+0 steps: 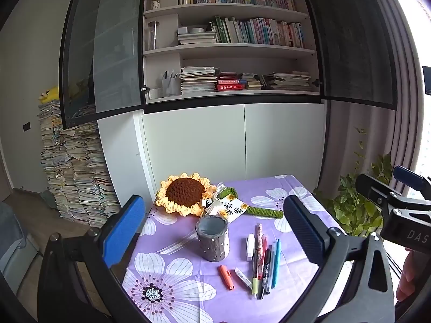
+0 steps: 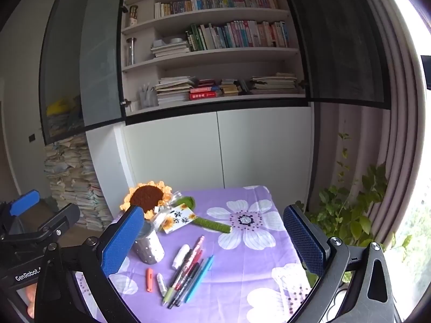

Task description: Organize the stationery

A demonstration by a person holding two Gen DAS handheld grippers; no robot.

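A grey dotted pen holder [image 1: 212,242] stands upright on the purple flowered tablecloth [image 1: 269,188]. To its right lie several pens [image 1: 265,263], a white correction pen [image 1: 250,247], an orange cutter [image 1: 225,276] and a small white tube [image 1: 243,277]. My left gripper [image 1: 215,237] is open and empty, held above the table. My right gripper [image 2: 212,239] is open and empty, above the same spread: pen holder [image 2: 149,247], pens [image 2: 188,271], orange cutter [image 2: 149,280]. The right gripper also shows at the left wrist view's right edge [image 1: 398,188].
A crocheted sunflower [image 1: 186,193] with a green stem and a card lies at the table's back. A bookcase with open dark doors [image 1: 231,48] stands behind. Stacks of papers [image 1: 72,172] are on the floor at left. A potted plant [image 1: 358,204] stands at right.
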